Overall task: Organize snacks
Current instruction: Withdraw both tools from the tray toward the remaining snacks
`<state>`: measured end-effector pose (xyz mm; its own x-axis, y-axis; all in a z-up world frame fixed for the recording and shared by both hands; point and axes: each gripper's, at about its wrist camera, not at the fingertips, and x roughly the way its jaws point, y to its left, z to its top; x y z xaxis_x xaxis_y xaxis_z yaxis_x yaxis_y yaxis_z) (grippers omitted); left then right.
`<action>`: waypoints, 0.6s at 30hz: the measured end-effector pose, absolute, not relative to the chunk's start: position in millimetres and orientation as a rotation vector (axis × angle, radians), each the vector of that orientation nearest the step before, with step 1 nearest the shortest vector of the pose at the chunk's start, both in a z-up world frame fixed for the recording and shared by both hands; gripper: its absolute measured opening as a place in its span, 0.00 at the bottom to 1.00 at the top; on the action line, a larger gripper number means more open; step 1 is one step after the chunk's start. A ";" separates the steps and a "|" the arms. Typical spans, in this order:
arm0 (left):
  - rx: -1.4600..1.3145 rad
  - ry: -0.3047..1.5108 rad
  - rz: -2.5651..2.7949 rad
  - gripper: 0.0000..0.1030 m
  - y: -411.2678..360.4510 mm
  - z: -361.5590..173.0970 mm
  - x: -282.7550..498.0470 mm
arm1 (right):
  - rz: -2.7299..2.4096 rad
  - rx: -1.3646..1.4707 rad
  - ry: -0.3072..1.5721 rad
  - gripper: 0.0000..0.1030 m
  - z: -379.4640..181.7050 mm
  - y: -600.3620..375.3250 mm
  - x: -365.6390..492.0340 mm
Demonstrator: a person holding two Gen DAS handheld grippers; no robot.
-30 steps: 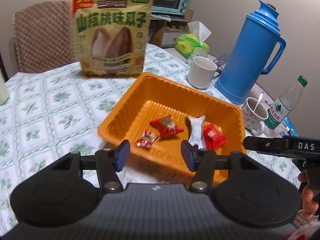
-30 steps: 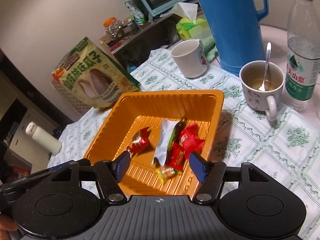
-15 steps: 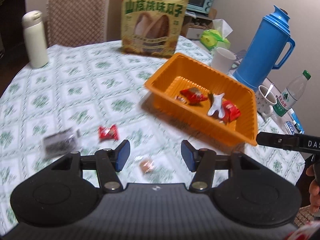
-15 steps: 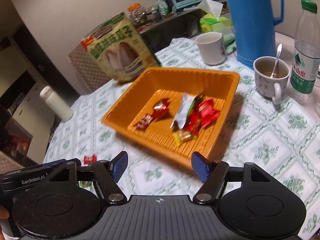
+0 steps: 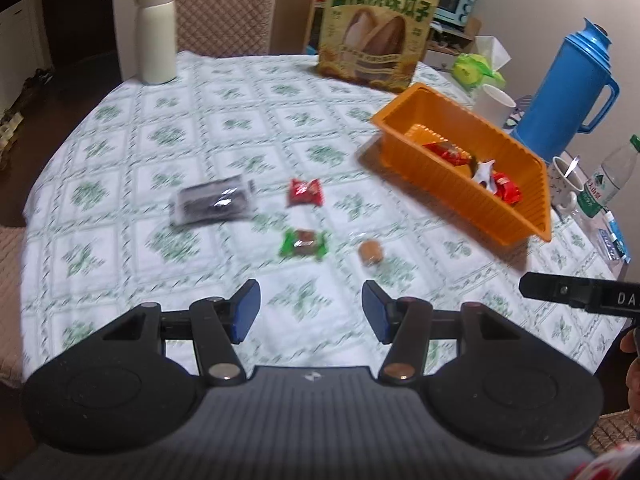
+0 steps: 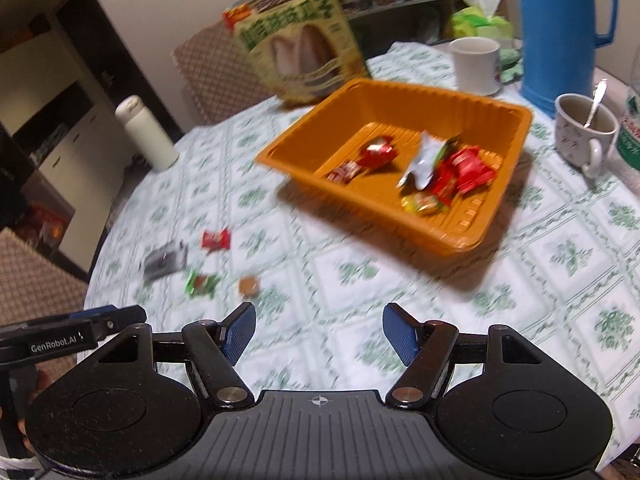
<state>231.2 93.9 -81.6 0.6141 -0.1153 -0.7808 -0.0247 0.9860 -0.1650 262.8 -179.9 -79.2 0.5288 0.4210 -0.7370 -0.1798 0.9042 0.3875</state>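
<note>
Blue pads [image 5: 246, 310] of the left gripper [image 5: 310, 308] stand spread over bare tablecloth with nothing between them; the right gripper [image 6: 318, 330] hangs likewise, jaws apart and empty, above the green-patterned cloth [image 6: 440, 308]. Just beyond the left jaws, four loose snacks lie on the table: a small round brown sweet [image 5: 371, 252], a green-wrapped candy [image 5: 304, 244], a red-wrapped candy [image 5: 305, 192] and a dark, shiny packet [image 5: 214, 204] whose print is too blurred to read. Further right sits an orange ribbed plastic tray [image 5: 452, 184], holding several red wrappers [image 6: 466, 168], a white wrapper [image 6: 424, 158] and a yellow-green candy [image 6: 424, 204]; in the left wrist view its near wall hides most of these. Behind the tray stands a large sunflower-seed bag [image 5: 378, 32], upright. A white bottle [image 5: 155, 32] stands at the table's far left edge. To the right are a white mug [image 6: 476, 64], a blue thermos [image 5: 568, 84] cut off at the top in the right wrist view, a cup with a spoon [image 6: 586, 128] and a water bottle [image 5: 608, 178] partly out of frame.
</note>
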 end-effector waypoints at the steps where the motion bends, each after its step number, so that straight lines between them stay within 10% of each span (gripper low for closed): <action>1: -0.164 0.912 -0.045 0.51 96.3 -82.3 228.1 | 0.372 0.273 0.957 0.68 -80.8 -175.7 261.0; 18: -0.194 0.943 0.059 0.51 135.2 -97.7 191.1 | 0.474 0.151 1.044 0.68 -110.2 -107.2 250.2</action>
<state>191.1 135.2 -97.7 0.5870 -0.0341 -0.8089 -0.1351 0.9810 -0.1394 250.2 -107.2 -110.2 0.4132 0.4452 -0.7944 -0.3045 0.8897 0.3402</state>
